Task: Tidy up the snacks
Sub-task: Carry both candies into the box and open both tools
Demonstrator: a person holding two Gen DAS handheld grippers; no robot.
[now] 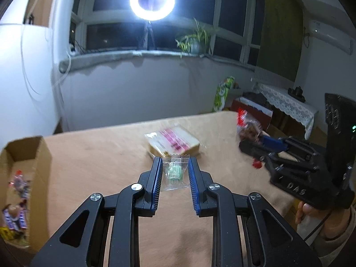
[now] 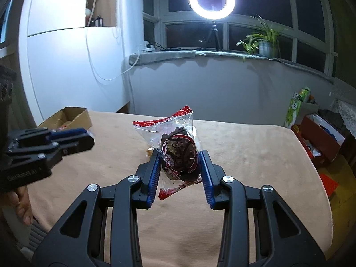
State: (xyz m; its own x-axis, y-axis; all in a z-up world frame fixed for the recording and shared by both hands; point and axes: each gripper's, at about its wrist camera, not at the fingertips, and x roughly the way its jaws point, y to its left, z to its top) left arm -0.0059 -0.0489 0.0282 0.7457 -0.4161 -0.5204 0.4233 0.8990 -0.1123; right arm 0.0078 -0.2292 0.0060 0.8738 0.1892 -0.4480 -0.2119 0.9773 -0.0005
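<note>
Small clear candy packet (image 1: 174,173) pinched in left fingers (image 1: 157,178), dark pastry bag (image 2: 180,155) clamped between right fingers (image 2: 205,173)

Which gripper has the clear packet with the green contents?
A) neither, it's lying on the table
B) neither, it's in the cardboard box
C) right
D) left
D: the left gripper is shut on the small clear packet with green contents, while the right gripper holds a red-and-clear bag with a dark snack.
</note>
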